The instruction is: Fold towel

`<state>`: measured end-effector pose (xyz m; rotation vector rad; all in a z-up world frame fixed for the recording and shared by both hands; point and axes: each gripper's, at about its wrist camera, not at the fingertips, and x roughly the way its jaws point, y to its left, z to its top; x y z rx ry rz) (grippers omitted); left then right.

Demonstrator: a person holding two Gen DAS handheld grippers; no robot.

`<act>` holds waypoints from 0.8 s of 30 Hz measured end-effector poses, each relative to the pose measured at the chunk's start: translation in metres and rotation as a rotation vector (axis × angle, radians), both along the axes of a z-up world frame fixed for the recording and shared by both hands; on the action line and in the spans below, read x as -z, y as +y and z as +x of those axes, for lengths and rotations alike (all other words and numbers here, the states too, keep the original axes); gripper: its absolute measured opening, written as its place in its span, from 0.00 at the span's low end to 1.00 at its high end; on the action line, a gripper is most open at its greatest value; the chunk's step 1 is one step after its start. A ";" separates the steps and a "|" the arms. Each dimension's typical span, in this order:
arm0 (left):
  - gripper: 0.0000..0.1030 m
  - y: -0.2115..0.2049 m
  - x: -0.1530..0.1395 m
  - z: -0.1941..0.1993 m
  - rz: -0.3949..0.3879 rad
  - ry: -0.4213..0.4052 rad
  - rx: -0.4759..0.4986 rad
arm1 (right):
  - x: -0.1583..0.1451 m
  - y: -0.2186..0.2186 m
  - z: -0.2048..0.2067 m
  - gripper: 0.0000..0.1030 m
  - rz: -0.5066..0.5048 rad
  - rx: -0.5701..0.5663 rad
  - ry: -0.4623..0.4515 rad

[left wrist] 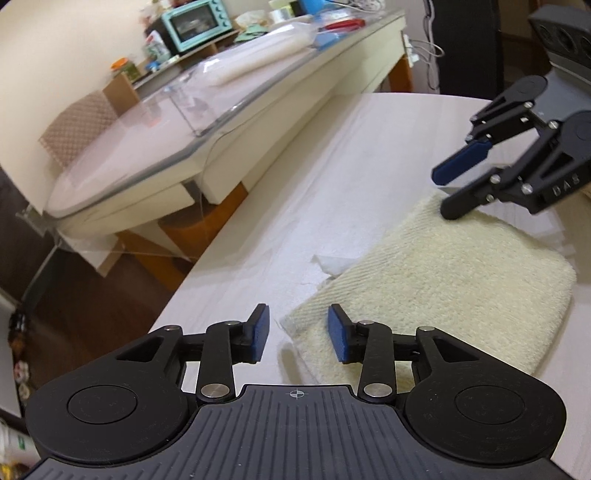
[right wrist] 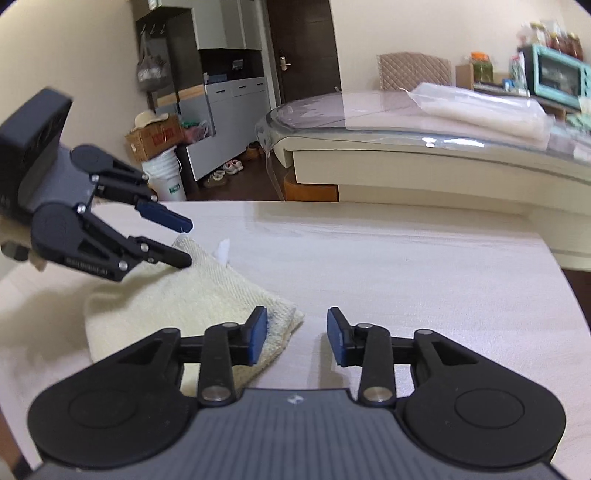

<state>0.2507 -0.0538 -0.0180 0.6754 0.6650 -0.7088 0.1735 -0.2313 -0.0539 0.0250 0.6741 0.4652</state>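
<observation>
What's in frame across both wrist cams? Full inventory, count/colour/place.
towel: one, cream, folded flat on the near table
near table: one, pale wood-grain
white scrap: one, at the towel's far edge
glass-topped table: one, cream, beyond
toaster oven: one, teal, far shelf
quilted chair: one, tan, behind the glass-topped table
cardboard box: one, brown, on a white bucket
left hand-held gripper: open, at one towel corner
right hand-held gripper: open, at the other corner

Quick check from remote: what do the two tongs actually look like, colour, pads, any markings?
Both match: left tongs and right tongs have black linkage arms with silver rivets, blue pads on the fingers, round black hubs and a ribbed dark grey body bearing a small crosshair mark.
</observation>
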 end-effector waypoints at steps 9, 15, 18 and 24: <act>0.38 0.021 -0.015 -0.004 -0.086 -0.025 -0.128 | -0.014 -0.005 -0.016 0.41 0.000 0.029 -0.062; 0.38 0.016 0.000 -0.004 -0.057 -0.019 -0.131 | -0.007 -0.004 -0.007 0.43 -0.014 0.067 -0.049; 0.39 0.014 0.006 -0.002 -0.049 -0.018 -0.134 | -0.006 -0.006 -0.005 0.44 0.003 0.085 -0.048; 0.39 0.016 0.011 0.002 -0.056 -0.022 -0.144 | -0.002 -0.004 0.002 0.50 -0.003 0.082 -0.005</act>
